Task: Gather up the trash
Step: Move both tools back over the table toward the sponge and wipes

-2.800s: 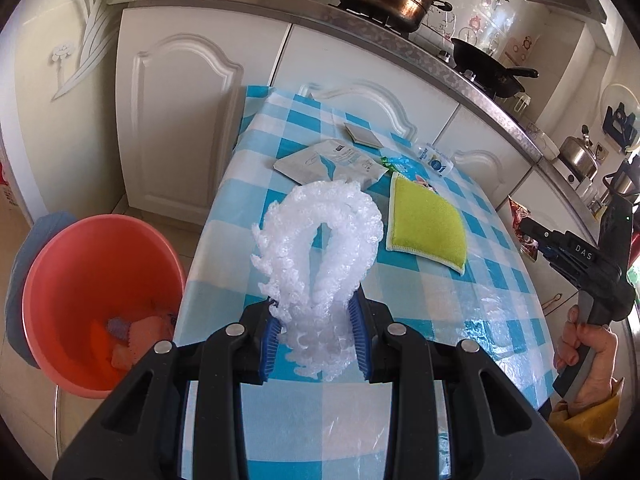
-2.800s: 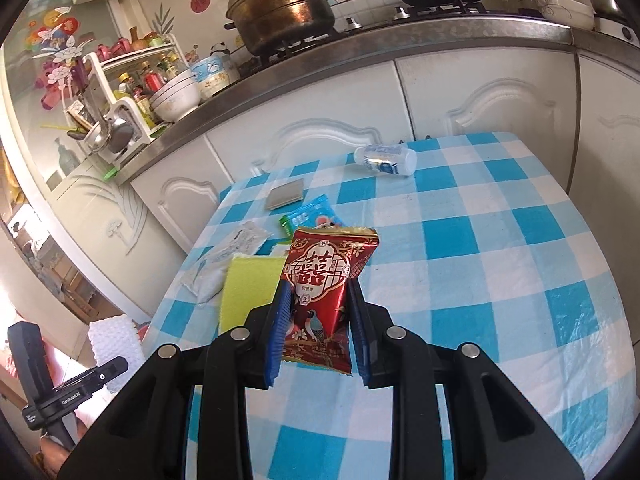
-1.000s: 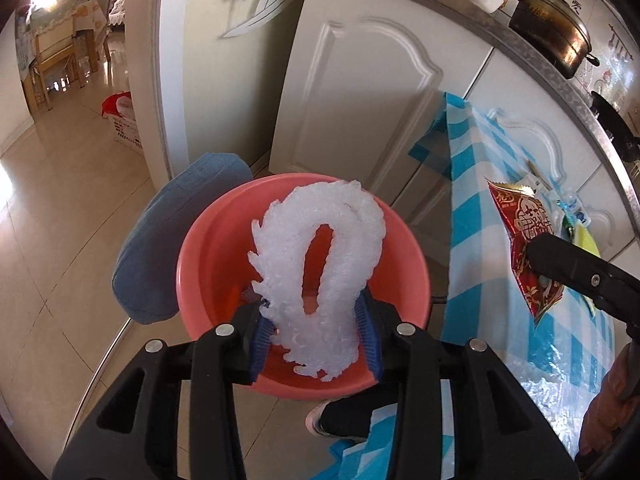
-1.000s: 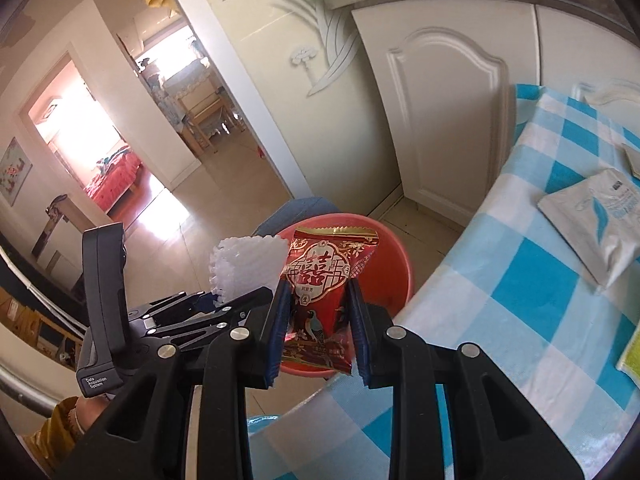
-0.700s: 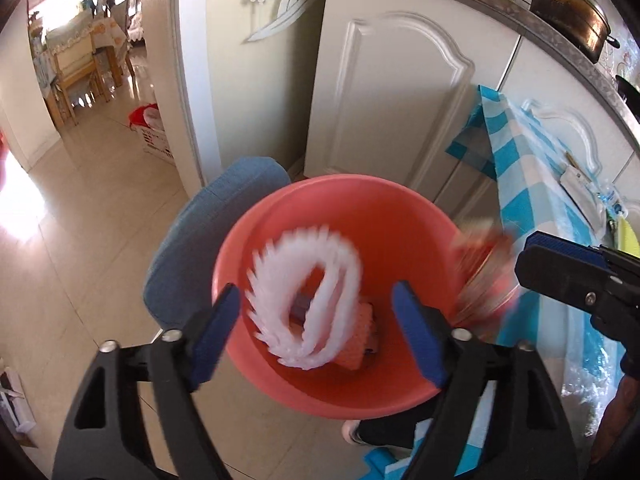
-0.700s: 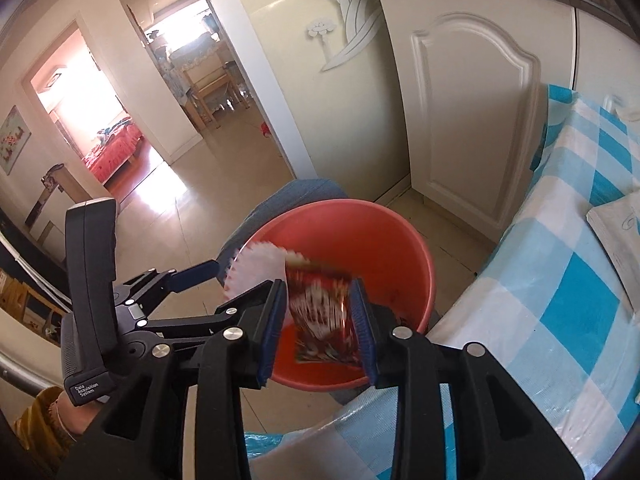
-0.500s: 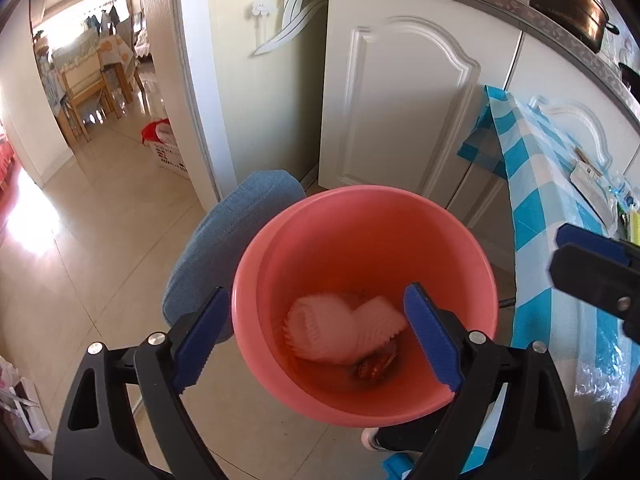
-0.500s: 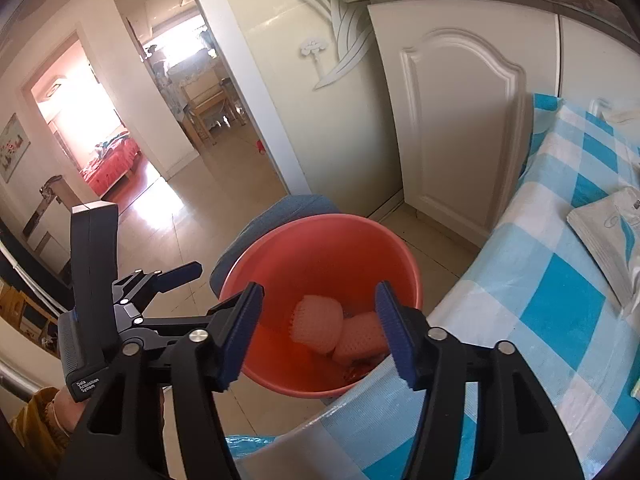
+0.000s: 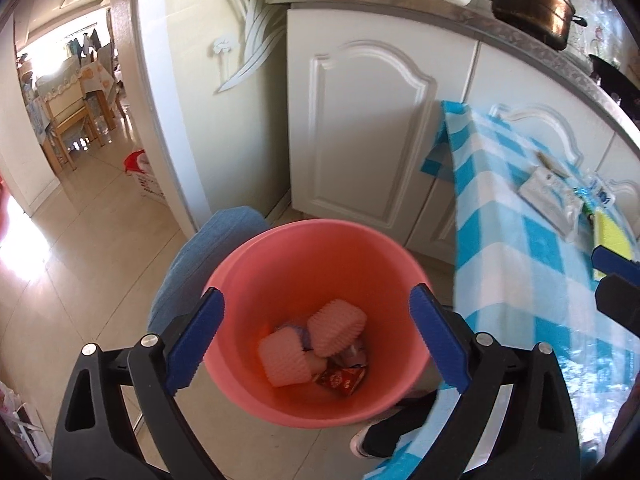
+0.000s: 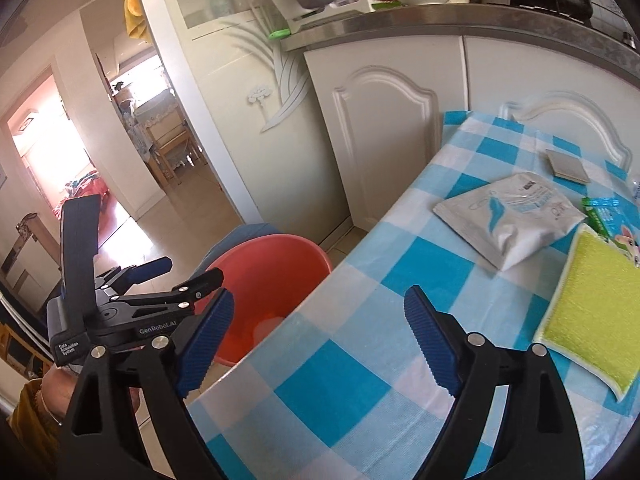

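The pink-red bucket (image 9: pixel 320 240) stands on the floor beside the table. Inside lie two white foam nets (image 9: pixel 336 328) and the red snack wrapper (image 9: pixel 340 378). My left gripper (image 9: pixel 316 300) hangs over the bucket, its jaws opening wide with nothing between them. My right gripper (image 10: pixel 319 298) is over the table's corner, jaws opening, nothing held. On the checked table (image 10: pixel 332 384) lie a white pouch (image 10: pixel 508 216), a green wrapper (image 10: pixel 604 210) and a yellow sponge (image 10: pixel 592 300). In the right wrist view the bucket (image 10: pixel 272 264) is partly hidden by the table edge.
A blue cushioned stool (image 9: pixel 192 260) stands against the bucket's left side. White cabinet doors (image 9: pixel 360 140) rise behind it. A person's shoe (image 9: pixel 384 432) is on the floor by the bucket. A grey card (image 10: pixel 568 166) lies at the table's far end.
Both grippers opened over the bucket: the foam net dropped from the left one and the red wrapper from the right one. The right gripper then swung back over the table's corner.
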